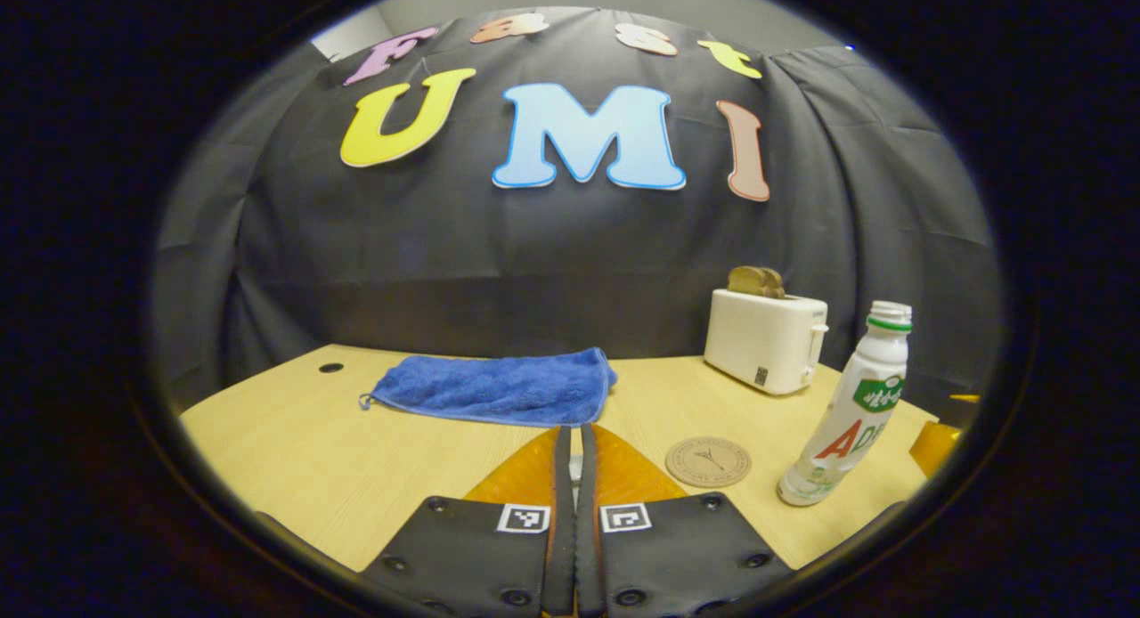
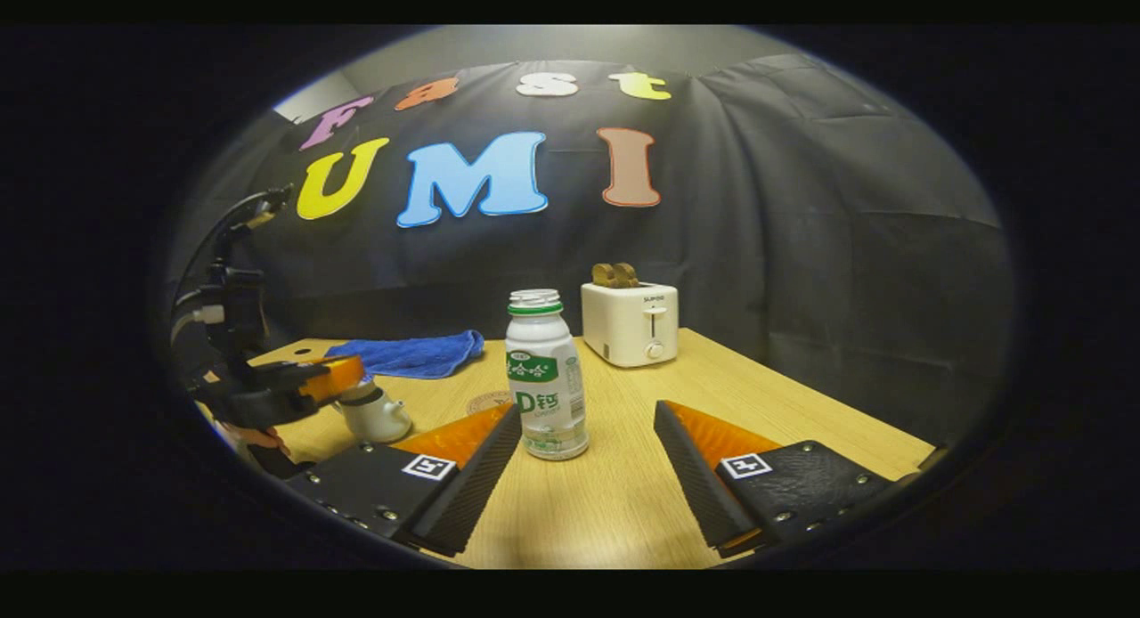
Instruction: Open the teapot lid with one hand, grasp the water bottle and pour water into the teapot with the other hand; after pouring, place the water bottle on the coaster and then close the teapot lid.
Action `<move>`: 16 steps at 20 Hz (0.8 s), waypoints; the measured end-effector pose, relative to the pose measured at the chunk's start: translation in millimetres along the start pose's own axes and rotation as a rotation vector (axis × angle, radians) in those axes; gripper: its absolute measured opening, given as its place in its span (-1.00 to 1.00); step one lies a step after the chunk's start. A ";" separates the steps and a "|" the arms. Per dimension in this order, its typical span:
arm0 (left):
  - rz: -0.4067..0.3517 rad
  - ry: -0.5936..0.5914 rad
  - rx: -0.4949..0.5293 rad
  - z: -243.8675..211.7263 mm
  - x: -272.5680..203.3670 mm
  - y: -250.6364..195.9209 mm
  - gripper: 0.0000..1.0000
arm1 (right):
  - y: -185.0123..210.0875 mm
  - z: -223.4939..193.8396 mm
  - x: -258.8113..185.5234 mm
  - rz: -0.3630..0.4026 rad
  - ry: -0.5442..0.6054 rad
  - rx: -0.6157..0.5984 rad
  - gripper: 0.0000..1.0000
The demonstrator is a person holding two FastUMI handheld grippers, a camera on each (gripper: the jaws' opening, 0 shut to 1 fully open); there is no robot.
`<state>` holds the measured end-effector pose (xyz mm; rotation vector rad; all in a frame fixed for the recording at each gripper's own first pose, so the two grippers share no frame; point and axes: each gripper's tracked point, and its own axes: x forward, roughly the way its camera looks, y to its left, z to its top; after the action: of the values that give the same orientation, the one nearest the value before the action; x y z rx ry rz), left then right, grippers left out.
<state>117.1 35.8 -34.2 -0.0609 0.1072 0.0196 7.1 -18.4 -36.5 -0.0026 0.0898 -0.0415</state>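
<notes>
upright white plastic water bottle (image 2: 546,375) stands just ahead of the right gripper (image 2: 588,440), between its spread fingers, untouched, while the left gripper (image 1: 575,475) is clenched.

Your left gripper (image 1: 574,440) had its two fingers (image 1: 563,475) pressed together with hardly a slit between them, pointing straight ahead and low over the desk (image 1: 294,440). In the right gripper view that same left gripper (image 2: 334,378) sat far to the left, reaching in level, its tip right over the teapot (image 2: 374,413). Your right gripper (image 2: 588,440) was spread wide, fingers (image 2: 485,471) angled apart and held just above the desk.
</notes>
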 end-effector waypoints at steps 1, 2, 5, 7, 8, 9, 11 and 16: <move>-0.003 -0.008 -0.008 8.0 0.2 4.7 -0.80 | 0.9 0.4 0.4 0.001 -0.002 -0.001 0.84; 0.000 -0.015 -0.012 13.8 0.9 12.5 -0.80 | 2.0 1.3 1.0 0.004 -0.002 -0.001 0.84; 0.041 -0.036 0.008 31.9 11.4 49.4 -0.87 | 7.2 4.5 4.2 0.016 -0.010 0.003 0.84; 0.075 -0.044 0.024 36.1 19.2 79.3 -0.87 | 12.3 6.5 8.4 0.028 -0.016 0.000 0.84; 0.092 -0.041 0.030 34.3 24.2 94.0 -0.87 | 14.5 7.7 11.2 0.033 -0.018 -0.007 0.84; 0.105 -0.035 0.032 31.8 28.3 108.2 -0.87 | 16.4 8.4 13.7 0.038 -0.021 -0.014 0.84; 0.126 -0.019 0.034 24.3 33.7 129.7 -0.80 | 20.9 10.9 19.6 0.048 -0.029 -0.025 0.84; 0.158 0.008 0.022 8.3 38.7 164.3 -0.87 | 28.8 7.3 42.3 0.079 -0.018 -0.039 0.84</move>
<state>152.7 201.0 -39.9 -0.0309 0.1199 0.1757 51.0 8.6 -33.1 -0.0386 0.0731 0.0394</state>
